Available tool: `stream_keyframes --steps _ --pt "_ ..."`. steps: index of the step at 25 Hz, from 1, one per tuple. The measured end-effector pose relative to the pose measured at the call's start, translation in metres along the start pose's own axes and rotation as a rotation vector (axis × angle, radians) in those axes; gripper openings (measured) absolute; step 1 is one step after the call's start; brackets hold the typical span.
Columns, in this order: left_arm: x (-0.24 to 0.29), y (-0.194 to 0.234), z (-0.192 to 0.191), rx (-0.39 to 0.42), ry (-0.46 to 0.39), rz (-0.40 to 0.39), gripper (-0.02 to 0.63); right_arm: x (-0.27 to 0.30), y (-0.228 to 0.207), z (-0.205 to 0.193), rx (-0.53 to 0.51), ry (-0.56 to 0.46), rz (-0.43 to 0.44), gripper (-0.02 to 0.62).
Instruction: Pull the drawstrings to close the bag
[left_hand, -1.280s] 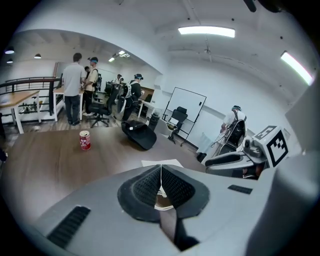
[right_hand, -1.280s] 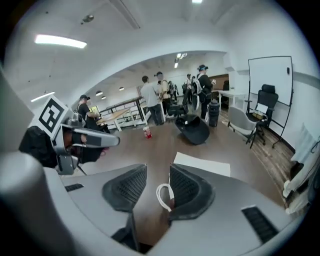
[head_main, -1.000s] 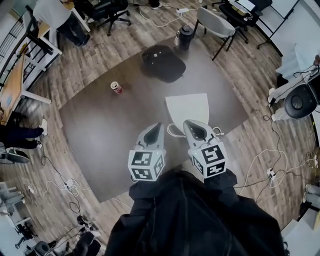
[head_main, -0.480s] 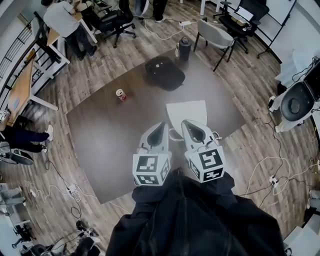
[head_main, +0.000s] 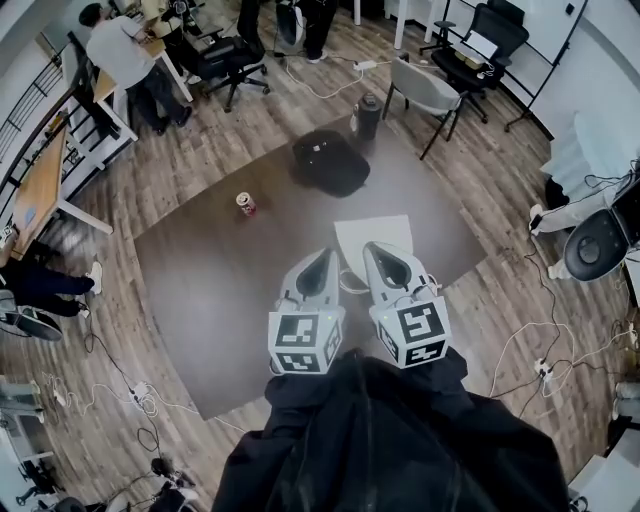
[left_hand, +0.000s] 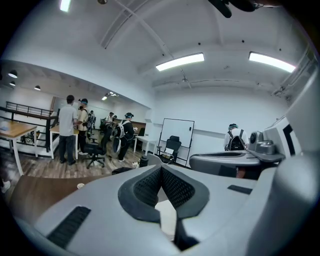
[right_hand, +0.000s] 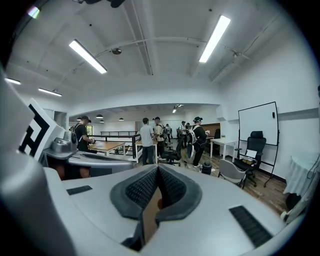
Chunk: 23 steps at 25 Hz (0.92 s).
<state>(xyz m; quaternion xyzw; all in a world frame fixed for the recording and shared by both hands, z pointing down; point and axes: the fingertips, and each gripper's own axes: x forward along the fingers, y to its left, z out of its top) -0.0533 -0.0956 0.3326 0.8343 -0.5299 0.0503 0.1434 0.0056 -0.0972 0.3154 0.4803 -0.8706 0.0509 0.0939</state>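
We hold both grippers clenched, ribbed black pads (left_hand: 145, 186) pressed together with nothing showing between them. The left gripper (head_main: 321, 258) and right gripper (head_main: 379, 251) hang side by side over the near edge of the smooth dark table (head_main: 220, 300). The flat white cloth bag (head_main: 375, 232) lies just beyond them, near the table's right edge, with a thin drawstring loop (head_main: 350, 284) at its mouth. The left half offers open room apart from a red can (head_main: 245, 204). A rounded black backpack (head_main: 330, 160) sits at the far edge.
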Motion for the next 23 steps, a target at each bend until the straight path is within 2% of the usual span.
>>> stream_keyframes --steps 8,23 --pt "-0.011 0.017 0.002 -0.003 -0.002 -0.001 0.029 0.003 0.011 0.006 -0.001 -0.014 -0.009 0.021" --pt "-0.013 0.022 -0.001 -0.005 0.018 -0.059 0.029 0.004 0.018 0.002 -0.001 0.007 -0.056 0.021"
